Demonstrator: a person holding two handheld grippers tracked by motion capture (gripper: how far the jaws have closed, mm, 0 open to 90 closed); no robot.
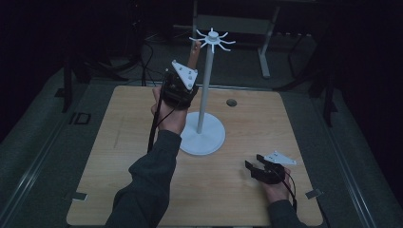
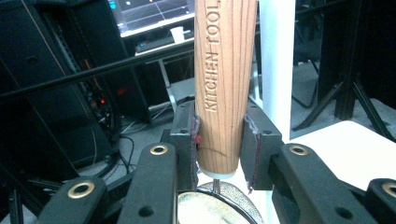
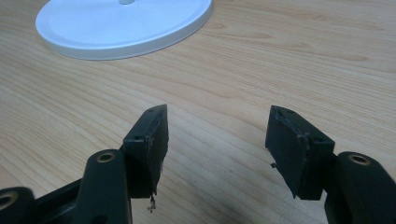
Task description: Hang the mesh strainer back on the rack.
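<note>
Left gripper (image 2: 219, 140) jaws clamp the wooden utensil handle (image 2: 224, 84) beside the white rack pole (image 2: 276, 70); right gripper (image 3: 217, 140) jaws spread apart above the desk (image 3: 243, 70).

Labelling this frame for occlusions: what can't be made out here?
- Left gripper view: the wooden handle is cut off by the top edge; its working end sits low behind the jaws, type unclear.
- High view: the left gripper covers most of the handle; whether it touches the stand's hooks is too dim and small to tell.
- Right gripper view: the stand's base is cropped by the top edge.
</note>
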